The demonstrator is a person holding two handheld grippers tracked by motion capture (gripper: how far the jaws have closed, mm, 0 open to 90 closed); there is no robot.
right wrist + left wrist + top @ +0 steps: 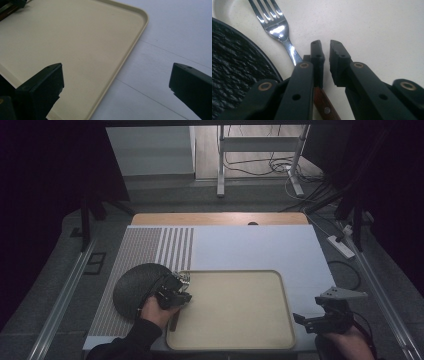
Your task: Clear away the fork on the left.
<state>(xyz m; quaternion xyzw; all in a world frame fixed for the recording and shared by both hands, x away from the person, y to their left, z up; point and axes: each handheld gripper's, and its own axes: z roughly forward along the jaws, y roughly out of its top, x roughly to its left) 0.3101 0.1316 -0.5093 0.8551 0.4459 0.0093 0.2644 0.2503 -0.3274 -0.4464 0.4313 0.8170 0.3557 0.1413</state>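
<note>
A metal fork [277,27] with a wooden handle [325,106] lies on the beige tray [374,32] at its left edge, beside a dark textured plate [234,72]. My left gripper [325,47] is low over the fork's neck. Its jaws stand a narrow gap apart with nothing between them, and the fork runs under the left jaw. In the high view the left gripper [181,289] sits at the tray's [235,312] left rim next to the plate [134,284]. My right gripper [312,314] hovers wide open off the tray's right side, with the tray corner [75,37] between its jaws [116,72].
The tray rests on a white mat [250,247] with a striped band [150,250] at its left. A wooden table edge [220,218] lies behind it. A metal stand [220,165] and cables are on the floor beyond, and a power strip [341,246] lies at the right.
</note>
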